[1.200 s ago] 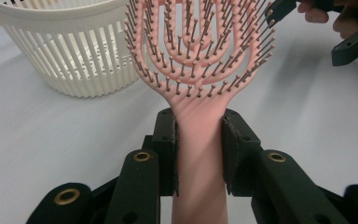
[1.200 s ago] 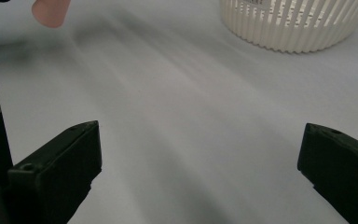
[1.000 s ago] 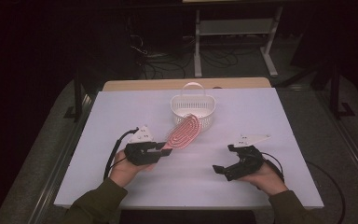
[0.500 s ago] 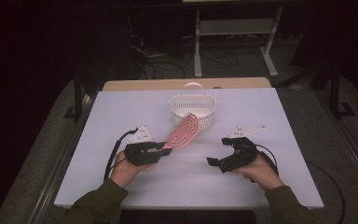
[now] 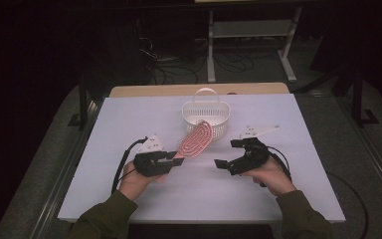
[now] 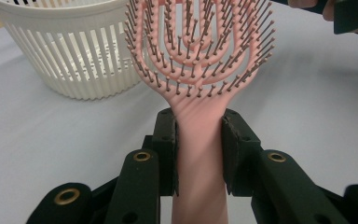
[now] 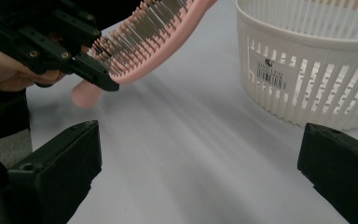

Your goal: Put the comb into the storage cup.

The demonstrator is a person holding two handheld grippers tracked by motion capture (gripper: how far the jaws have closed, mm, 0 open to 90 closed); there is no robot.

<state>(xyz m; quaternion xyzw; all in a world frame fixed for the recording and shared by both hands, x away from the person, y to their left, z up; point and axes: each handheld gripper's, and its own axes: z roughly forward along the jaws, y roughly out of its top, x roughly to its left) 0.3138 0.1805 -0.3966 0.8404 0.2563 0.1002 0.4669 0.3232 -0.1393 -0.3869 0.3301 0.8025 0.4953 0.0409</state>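
since the earlier picture the right gripper (image 5: 226, 155) has shifted a little toward the middle of the table, closer to the hairbrush (image 5: 195, 140), while the left gripper (image 5: 175, 158) has kept its place with the brush at the same slant; the basket (image 5: 205, 113) has not moved.

in the high view the left gripper sits at the person's left, near the front half of the white table (image 5: 129, 124), and its 2 jaws are closed on the pink handle of the hairbrush; the left gripper view shows this plainly, 1 black pad pressed on each side of the handle (image 6: 200, 154), the bristled head rising beyond them; the brush head points up and away toward the white slatted basket (image 6: 70, 60), its far tip overlapping the basket's near wall in the high view, though whether they touch i cannot tell; in the right gripper view the brush (image 7: 154, 37) is held clear of the table surface, bristles facing down and toward the camera, and the end of the handle sticks out behind the left gripper (image 7: 88, 70).

the right gripper stands just right of the brush, apart from it, with its jaws spread wide and nothing between them; in the right gripper view the 2 black jaws stand at the far left and far right of the frame with bare table between; the basket (image 7: 317, 70) stands ahead on its right side, a small label on its wall.
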